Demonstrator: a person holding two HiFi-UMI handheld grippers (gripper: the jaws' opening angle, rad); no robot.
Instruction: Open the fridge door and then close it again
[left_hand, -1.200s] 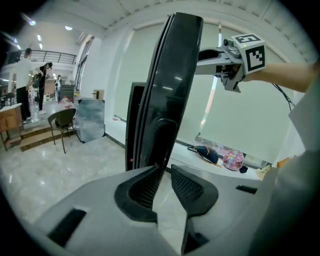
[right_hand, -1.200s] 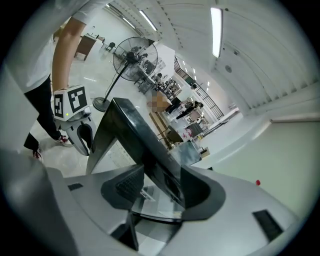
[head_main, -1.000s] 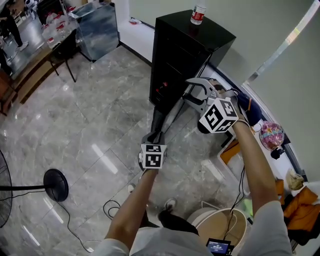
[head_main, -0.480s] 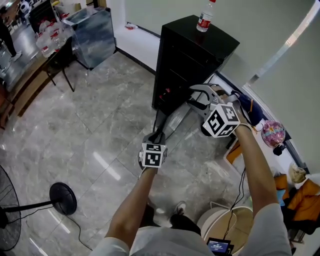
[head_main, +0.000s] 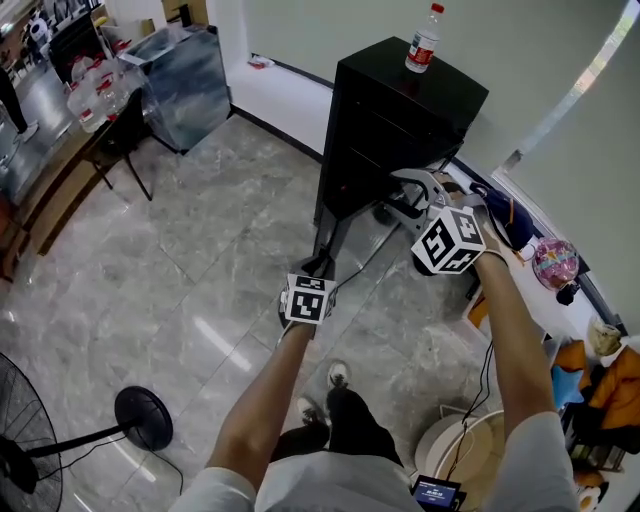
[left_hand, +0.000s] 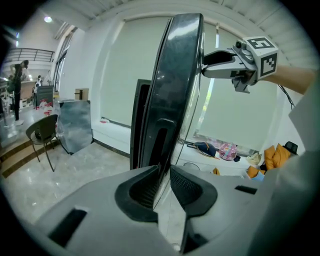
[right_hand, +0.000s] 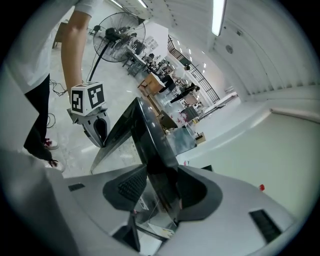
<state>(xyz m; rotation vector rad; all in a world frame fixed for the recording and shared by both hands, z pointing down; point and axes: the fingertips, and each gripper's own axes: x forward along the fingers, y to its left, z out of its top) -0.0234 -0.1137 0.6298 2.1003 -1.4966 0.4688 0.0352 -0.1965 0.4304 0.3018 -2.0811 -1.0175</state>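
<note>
Nearest, the left gripper (left_hand: 164, 170) is clamped on the outer edge of the fridge door (left_hand: 177, 75). The right gripper (right_hand: 161, 172), jaws just closing, pinches its top. The door is swung wide from the fridge (head_main: 400, 110), so opening looks done and closing remains.

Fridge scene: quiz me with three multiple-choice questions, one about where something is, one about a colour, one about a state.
1. Where does the bottle stand? A floor; B on the fridge; C chair.
2. The fridge's colour? A white; B red; C black.
3. The fridge door is: A open; B shut; C missing.
Answers: 1 B, it stands on the fridge's top; 2 C, its cabinet is black; 3 A, it stands swung out, its edge in the left gripper's jaws.
</note>
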